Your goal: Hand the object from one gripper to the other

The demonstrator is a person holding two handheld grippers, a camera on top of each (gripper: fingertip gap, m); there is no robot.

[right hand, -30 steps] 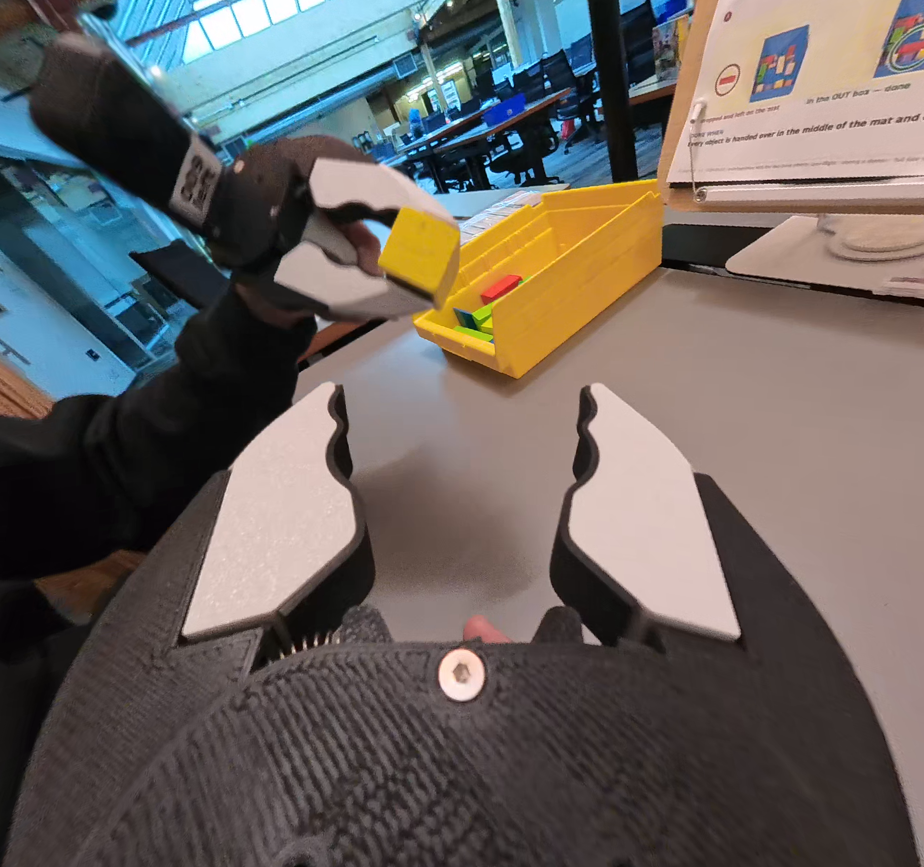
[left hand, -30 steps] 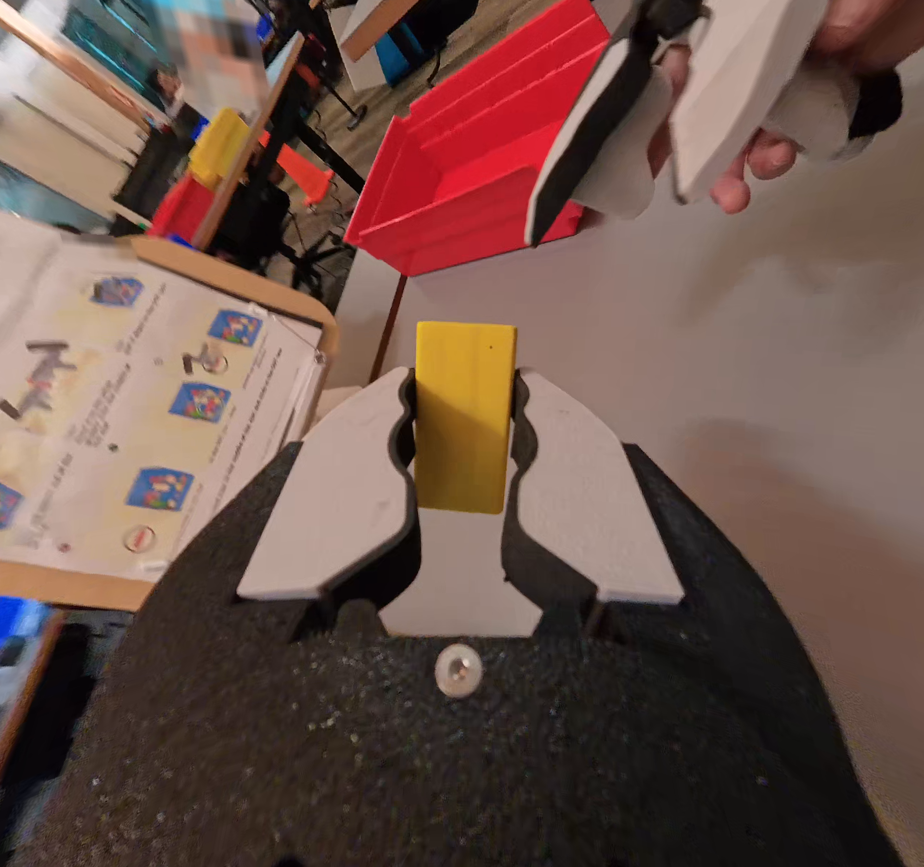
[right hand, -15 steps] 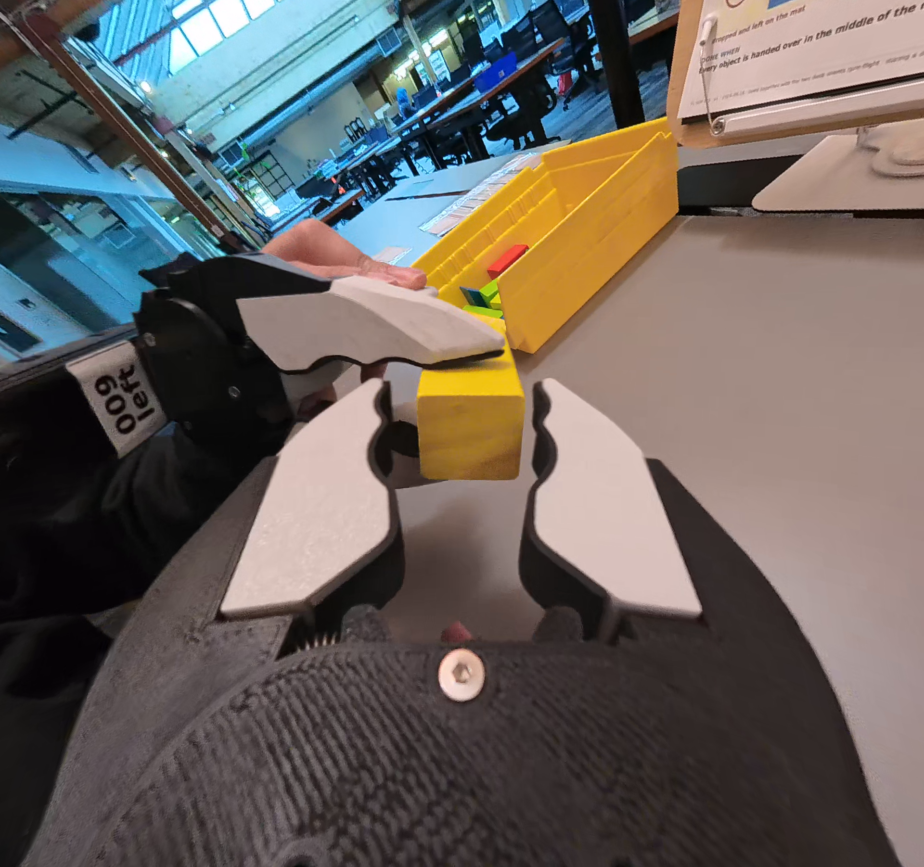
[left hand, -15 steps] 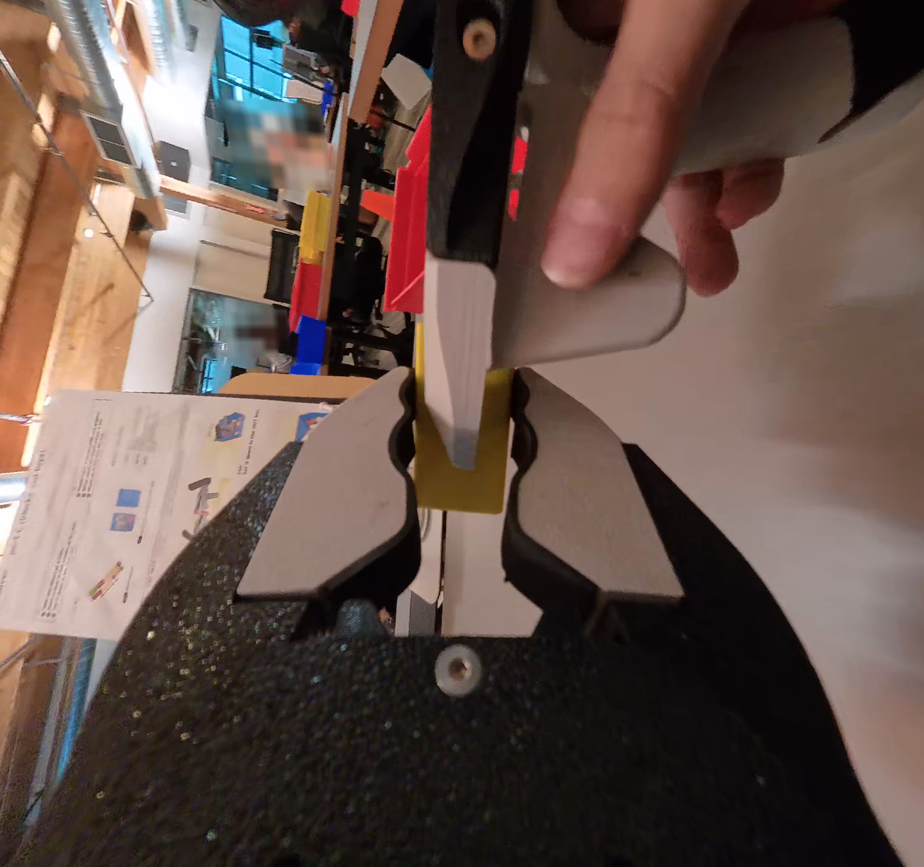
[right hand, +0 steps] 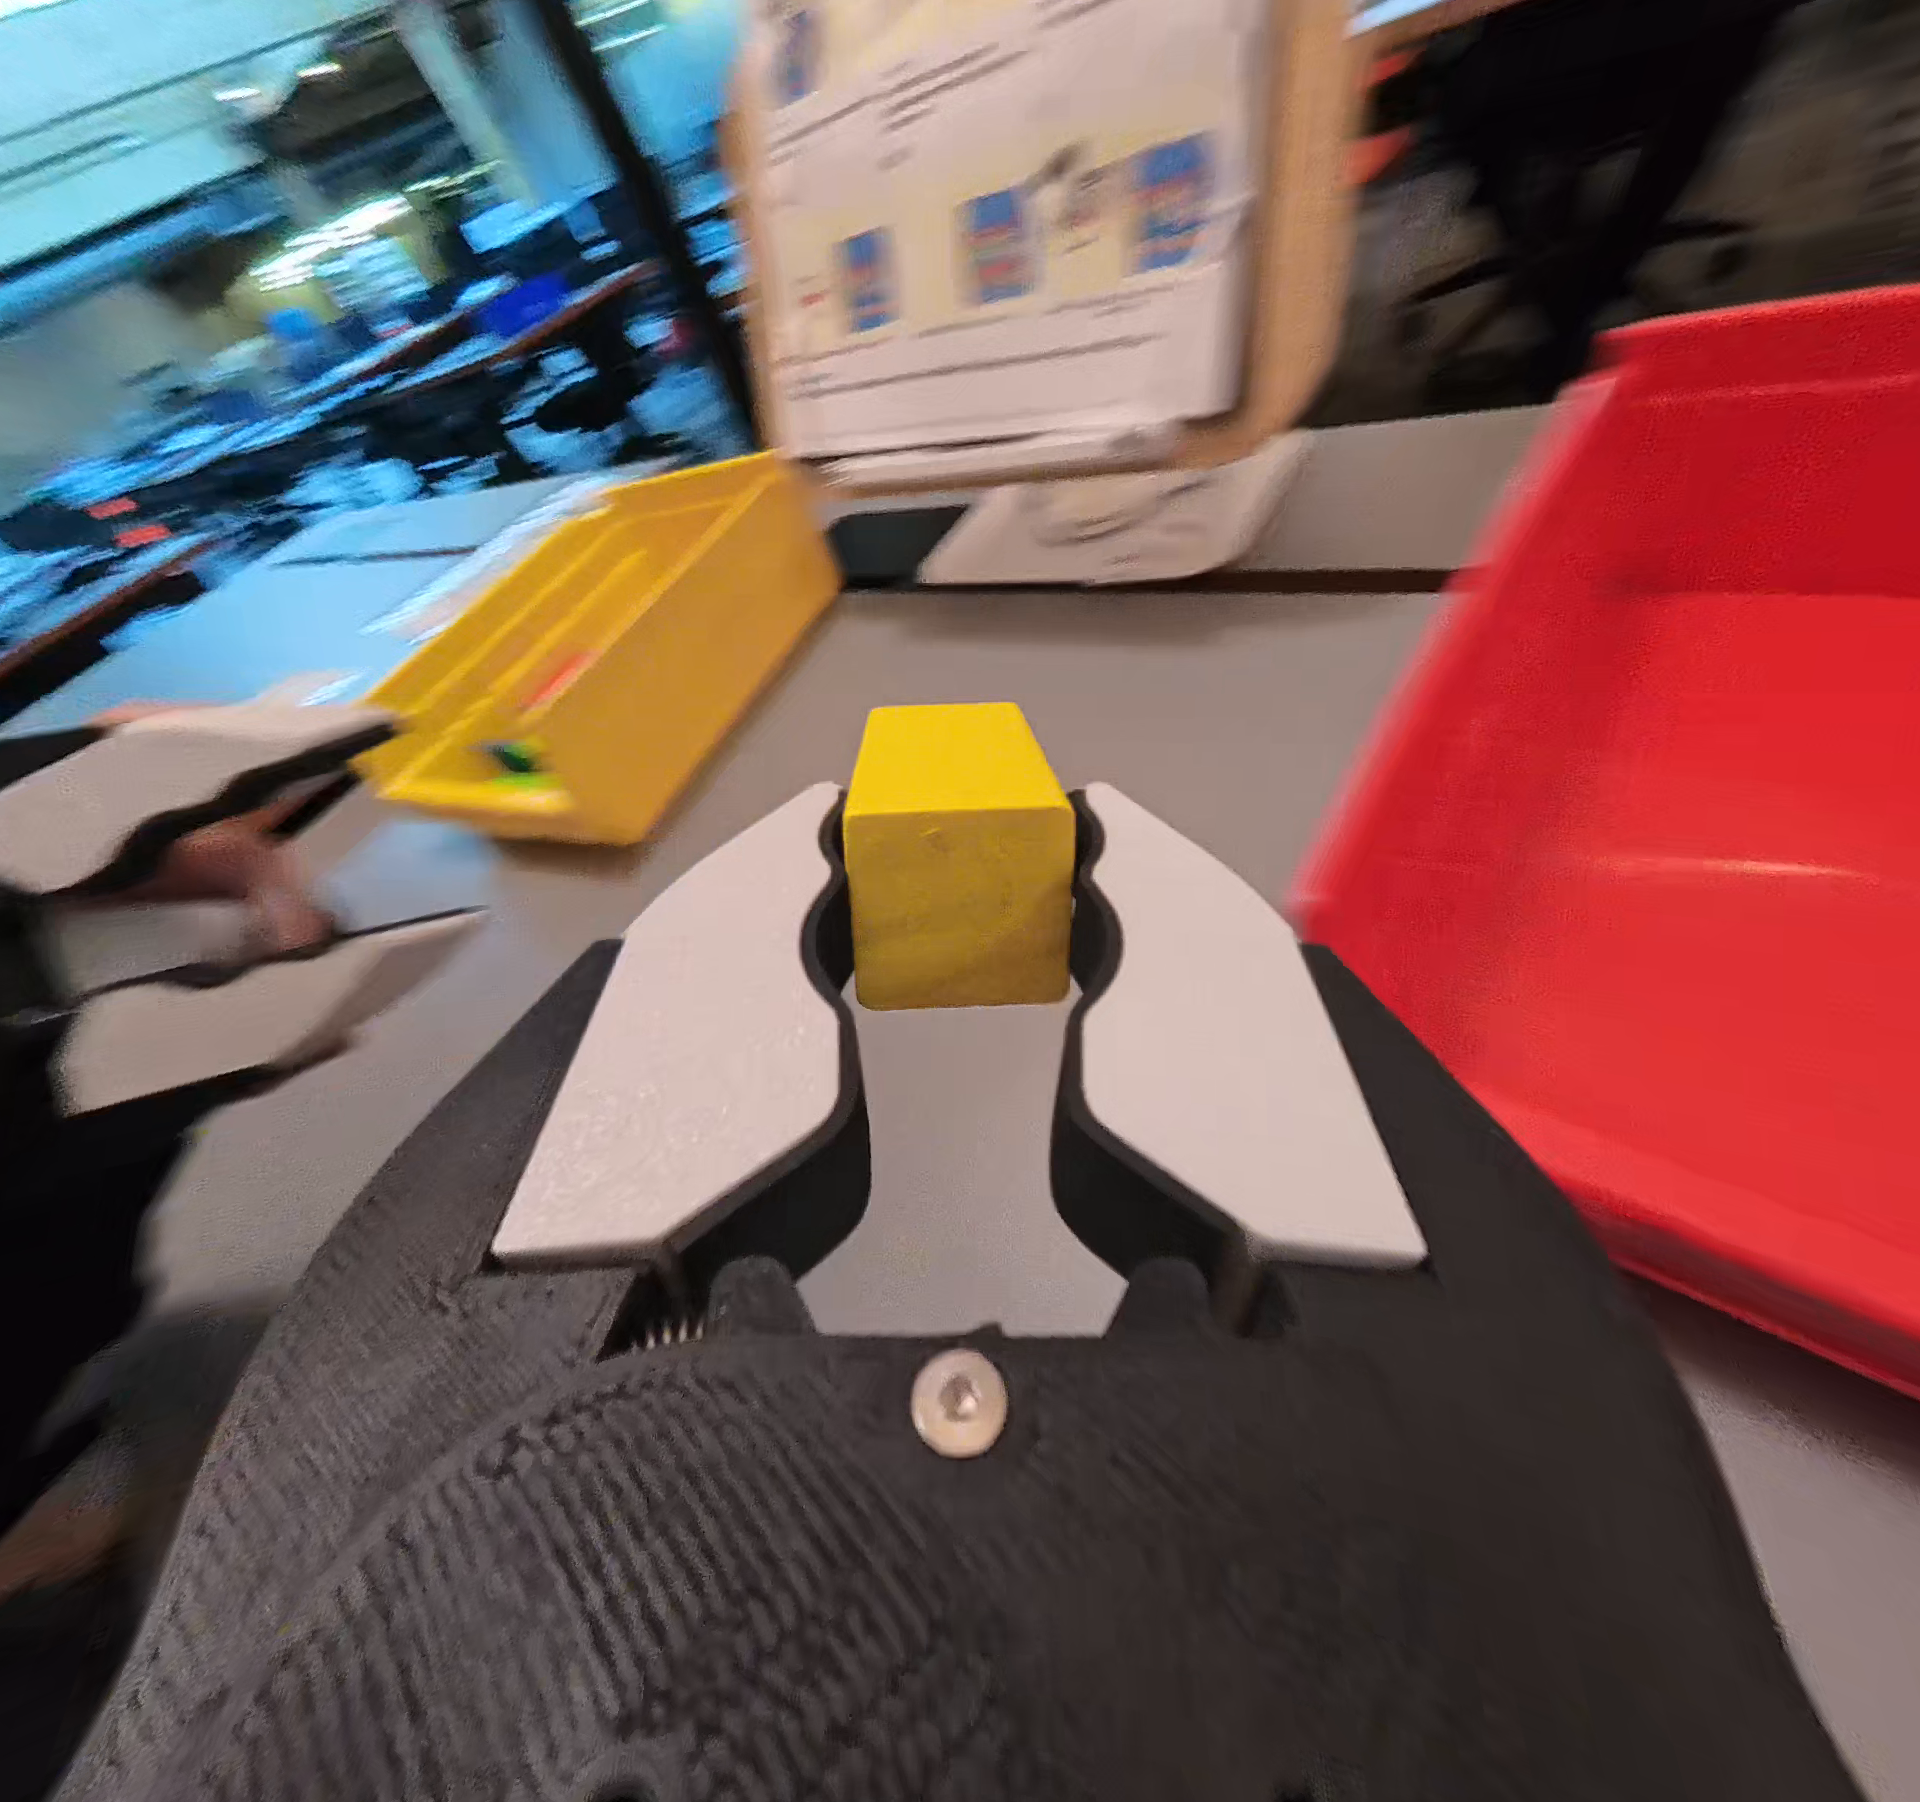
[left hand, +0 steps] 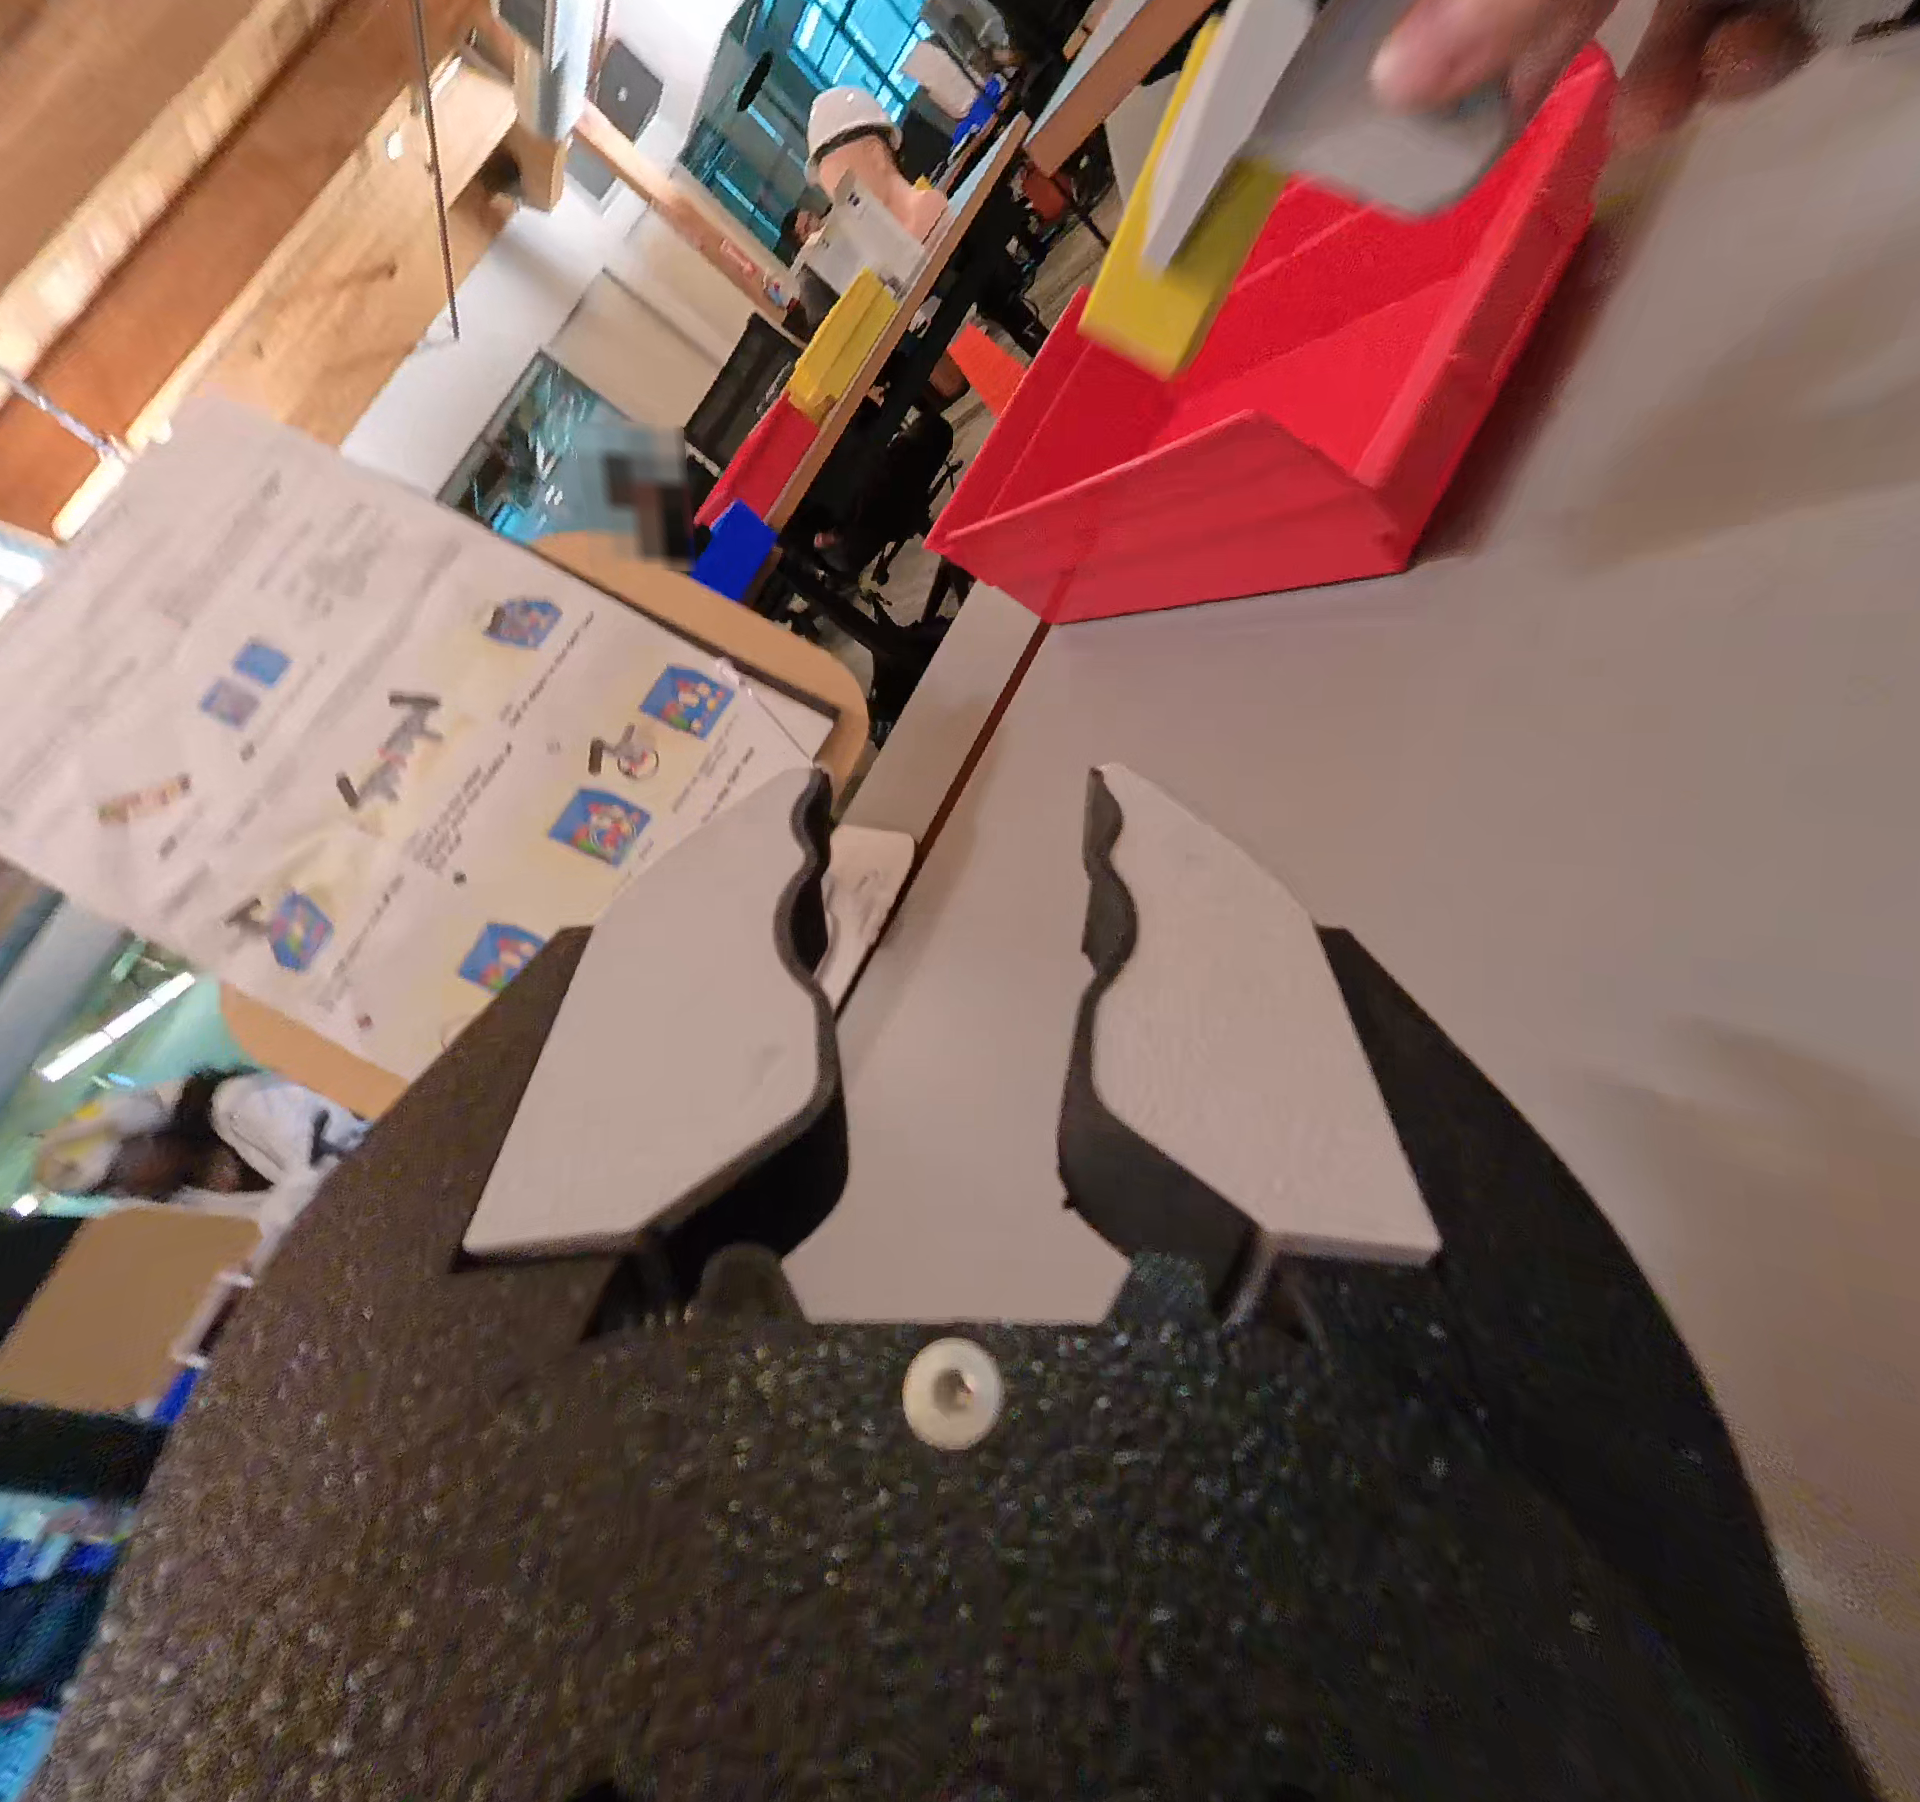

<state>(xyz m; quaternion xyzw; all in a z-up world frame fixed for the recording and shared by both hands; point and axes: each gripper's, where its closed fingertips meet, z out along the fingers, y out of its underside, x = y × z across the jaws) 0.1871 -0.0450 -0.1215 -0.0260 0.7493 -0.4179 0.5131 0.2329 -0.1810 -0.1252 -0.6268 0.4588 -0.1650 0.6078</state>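
1. The right tongs (right hand: 958, 879) are pinching a yellow block (right hand: 956, 895); both pads are pressing against its sides, and the block's far end is sticking out past the fingertips.
2. The left tongs (left hand: 956, 817) are standing spread with nothing between the fingers, only the grey worktop (left hand: 1455, 817) showing through the gap.
3. In the left wrist view the yellow block is appearing up and to the right, blurred, sitting clamped in the right tongs in front of the red bin (left hand: 1299, 422).
4. In the right wrist view the red bin is lying just right of the block, its wall filling that edge.
5. A yellow bin (right hand: 623, 672) is sitting farther off to the left on the worktop, with the left tongs showing blurred near it.
6. A printed sheet on a board (right hand: 997, 163) is standing behind the worktop.
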